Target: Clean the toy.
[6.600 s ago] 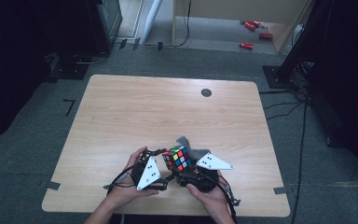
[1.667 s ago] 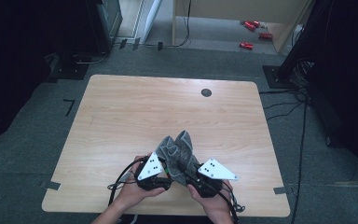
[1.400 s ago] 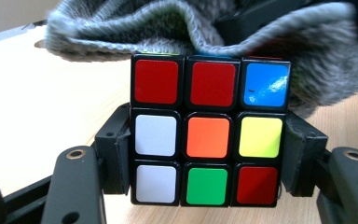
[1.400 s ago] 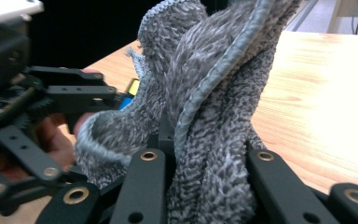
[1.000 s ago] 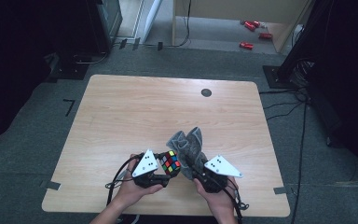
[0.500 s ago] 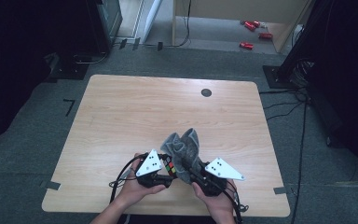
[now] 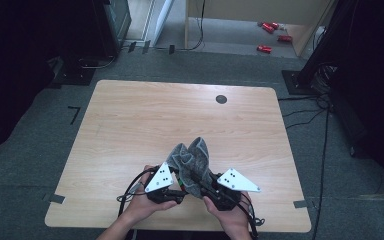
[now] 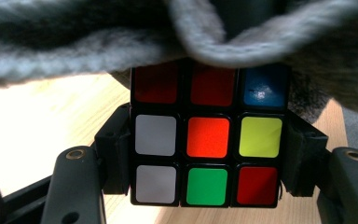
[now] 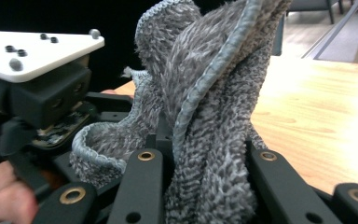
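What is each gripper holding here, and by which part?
The left gripper clamps the puzzle cube by two opposite side faces. The right gripper pinches the bunched grey cloth near its lower end.

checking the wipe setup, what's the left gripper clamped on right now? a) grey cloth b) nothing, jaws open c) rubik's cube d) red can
c: in the left gripper view the left gripper has its jaws pressed on both sides of the rubik's cube, with the grey cloth draped over the cube's top.
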Motion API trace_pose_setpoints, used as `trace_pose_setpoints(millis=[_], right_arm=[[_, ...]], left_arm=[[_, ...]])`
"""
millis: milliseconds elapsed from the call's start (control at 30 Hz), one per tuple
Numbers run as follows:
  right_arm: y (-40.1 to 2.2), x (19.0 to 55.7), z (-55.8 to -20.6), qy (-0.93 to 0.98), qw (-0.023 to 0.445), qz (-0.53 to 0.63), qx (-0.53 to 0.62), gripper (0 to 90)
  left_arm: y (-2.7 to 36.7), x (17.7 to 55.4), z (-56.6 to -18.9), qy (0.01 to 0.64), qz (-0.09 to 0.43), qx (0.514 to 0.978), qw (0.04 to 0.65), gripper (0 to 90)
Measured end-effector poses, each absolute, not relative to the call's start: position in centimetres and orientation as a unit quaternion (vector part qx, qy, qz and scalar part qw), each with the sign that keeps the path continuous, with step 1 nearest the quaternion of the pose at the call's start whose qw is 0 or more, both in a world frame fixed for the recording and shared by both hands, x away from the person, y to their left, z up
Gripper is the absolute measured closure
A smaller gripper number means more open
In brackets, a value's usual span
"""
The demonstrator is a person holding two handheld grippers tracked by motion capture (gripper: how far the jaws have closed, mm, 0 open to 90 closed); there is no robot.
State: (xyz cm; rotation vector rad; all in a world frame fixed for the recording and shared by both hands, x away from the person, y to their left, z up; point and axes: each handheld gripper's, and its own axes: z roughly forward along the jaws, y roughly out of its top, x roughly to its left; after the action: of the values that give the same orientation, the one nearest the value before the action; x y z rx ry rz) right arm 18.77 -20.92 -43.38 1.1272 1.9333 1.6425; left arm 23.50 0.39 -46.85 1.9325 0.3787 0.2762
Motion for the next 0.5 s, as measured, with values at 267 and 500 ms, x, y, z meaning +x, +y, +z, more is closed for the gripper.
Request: trace_pose_setpoints(millis=[267, 500], right_arm=[[-22.1, 19.3, -44.1, 0.683, 0.188, 0.558, 0.432, 74.8], [-21.1, 18.9, -43.5, 0.688, 0.167, 0.587, 0.394, 73.9]], left_arm=[[0.8, 23.6, -46.7, 0.167, 0.124, 0.812, 0.546, 34.3], [0.5, 23.3, -46.8, 0.158, 0.128, 0.817, 0.54, 34.2]])
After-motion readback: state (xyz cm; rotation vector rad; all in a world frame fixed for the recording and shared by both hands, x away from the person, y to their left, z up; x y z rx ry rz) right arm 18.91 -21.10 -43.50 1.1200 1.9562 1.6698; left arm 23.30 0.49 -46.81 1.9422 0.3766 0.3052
